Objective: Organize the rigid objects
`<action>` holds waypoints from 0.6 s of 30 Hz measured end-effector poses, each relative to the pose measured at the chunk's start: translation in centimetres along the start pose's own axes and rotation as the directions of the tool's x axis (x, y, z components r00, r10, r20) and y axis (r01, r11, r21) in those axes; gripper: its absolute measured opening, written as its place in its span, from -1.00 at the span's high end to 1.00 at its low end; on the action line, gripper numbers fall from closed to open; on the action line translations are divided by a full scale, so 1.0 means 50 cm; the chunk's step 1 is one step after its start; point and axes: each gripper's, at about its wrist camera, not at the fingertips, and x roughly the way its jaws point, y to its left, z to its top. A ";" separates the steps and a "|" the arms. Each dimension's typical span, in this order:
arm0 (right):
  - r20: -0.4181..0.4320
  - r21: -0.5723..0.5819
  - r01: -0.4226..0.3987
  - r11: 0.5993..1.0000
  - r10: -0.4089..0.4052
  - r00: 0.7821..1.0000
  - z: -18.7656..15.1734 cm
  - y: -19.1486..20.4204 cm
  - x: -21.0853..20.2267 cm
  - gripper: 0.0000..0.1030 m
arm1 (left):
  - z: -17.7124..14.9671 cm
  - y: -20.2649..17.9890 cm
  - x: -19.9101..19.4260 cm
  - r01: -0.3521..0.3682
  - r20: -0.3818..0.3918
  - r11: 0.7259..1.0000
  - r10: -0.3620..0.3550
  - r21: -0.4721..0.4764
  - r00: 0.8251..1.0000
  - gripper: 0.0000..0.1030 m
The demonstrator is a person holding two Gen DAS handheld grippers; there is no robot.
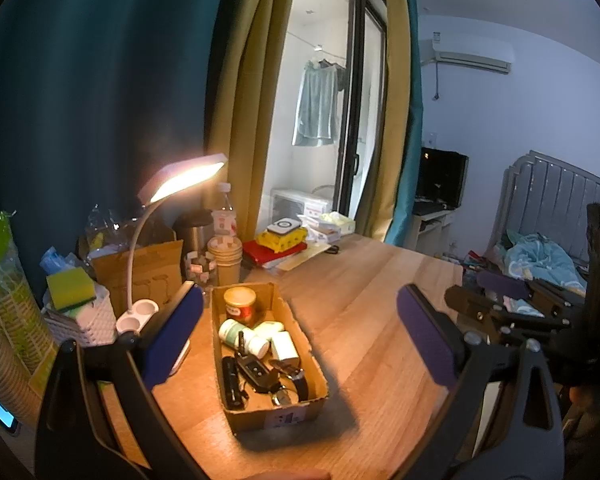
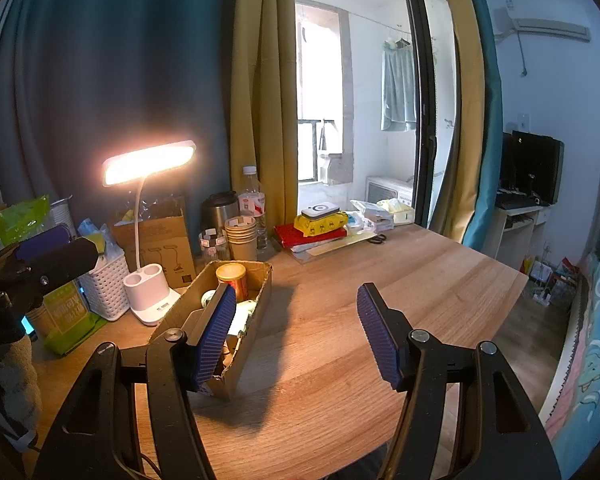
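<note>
A shallow cardboard box (image 1: 271,360) on the desk (image 1: 364,320) holds a gold-lidded can (image 1: 239,304), 2 white bottles, and what look like keys. Both hand-held grippers, left (image 1: 300,340) and right (image 2: 295,336), hover released near it, empty.

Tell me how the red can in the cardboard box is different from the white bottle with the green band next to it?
The red can stands upright at the far end of the cardboard box; the white bottle lies on its side near the middle. The can is red with a gold lid; the bottle is white with a green band. The can looks wider than the bottle. Both are round containers inside the same box.
</note>
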 end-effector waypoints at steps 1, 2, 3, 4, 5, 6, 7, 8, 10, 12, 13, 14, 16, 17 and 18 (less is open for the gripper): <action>0.000 -0.001 0.000 1.000 0.000 1.000 0.002 0.000 0.000 -0.29 | 0.000 -0.001 0.000 0.000 0.000 1.000 0.000 0.002 1.000 -0.91; 0.000 -0.001 0.001 1.000 -0.001 1.000 0.001 0.000 0.000 -0.29 | 0.000 -0.001 0.000 0.001 0.001 1.000 -0.001 0.001 1.000 -0.91; 0.000 0.000 0.000 1.000 0.000 1.000 0.003 0.000 0.000 -0.29 | 0.000 -0.001 0.000 0.000 0.001 1.000 0.000 0.002 1.000 -0.91; -0.001 0.001 -0.001 1.000 0.001 1.000 0.003 0.000 -0.001 -0.29 | -0.001 -0.003 0.001 0.000 0.001 1.000 0.000 0.005 1.000 -0.91; 0.000 0.000 -0.002 1.000 0.002 1.000 0.002 0.002 -0.002 -0.29 | -0.001 -0.004 0.002 -0.002 0.000 1.000 0.002 0.007 1.000 -0.91; 0.000 -0.001 -0.001 1.000 0.001 1.000 0.002 0.002 -0.001 -0.29 | -0.002 -0.004 0.004 -0.004 -0.001 1.000 0.004 0.007 1.000 -0.91; 0.000 -0.002 -0.002 1.000 0.002 1.000 0.000 0.004 0.000 -0.29 | -0.003 -0.004 0.005 -0.005 -0.003 1.000 0.005 0.007 1.000 -0.91; 0.001 -0.002 -0.003 1.000 0.003 1.000 -0.002 0.005 0.000 -0.29 | -0.004 -0.004 0.007 -0.005 -0.005 1.000 0.005 0.007 1.000 -0.91; 0.000 -0.002 -0.002 1.000 0.002 1.000 -0.004 0.006 0.000 -0.29 | -0.005 -0.004 0.007 -0.006 -0.004 1.000 0.006 0.008 1.000 -0.91; 0.000 -0.001 -0.003 1.000 0.003 1.000 -0.003 0.006 0.000 -0.29 | -0.004 -0.004 0.008 -0.005 -0.004 1.000 0.005 0.007 1.000 -0.91; -0.001 -0.002 -0.003 1.000 0.003 1.000 -0.003 0.006 0.000 -0.29 | -0.004 -0.004 0.008 -0.005 -0.004 1.000 0.005 0.007 1.000 -0.91; -0.002 -0.002 -0.003 1.000 0.003 1.000 -0.004 0.006 0.001 -0.29 | -0.004 -0.005 0.008 -0.005 -0.005 1.000 0.005 0.006 1.000 -0.91; -0.002 -0.002 -0.002 1.000 0.002 1.000 -0.004 0.006 0.001 -0.29 | -0.005 -0.005 0.008 -0.006 -0.006 1.000 0.006 0.007 1.000 -0.91; -0.002 -0.002 -0.002 1.000 0.002 1.000 -0.004 0.006 0.001 -0.29 | -0.006 -0.004 0.009 -0.006 -0.007 1.000 0.006 0.006 1.000 -0.91; -0.001 -0.001 -0.003 1.000 0.003 1.000 -0.004 0.006 0.001 -0.29 | -0.005 -0.005 0.009 -0.006 -0.009 1.000 0.006 0.007 1.000 -0.91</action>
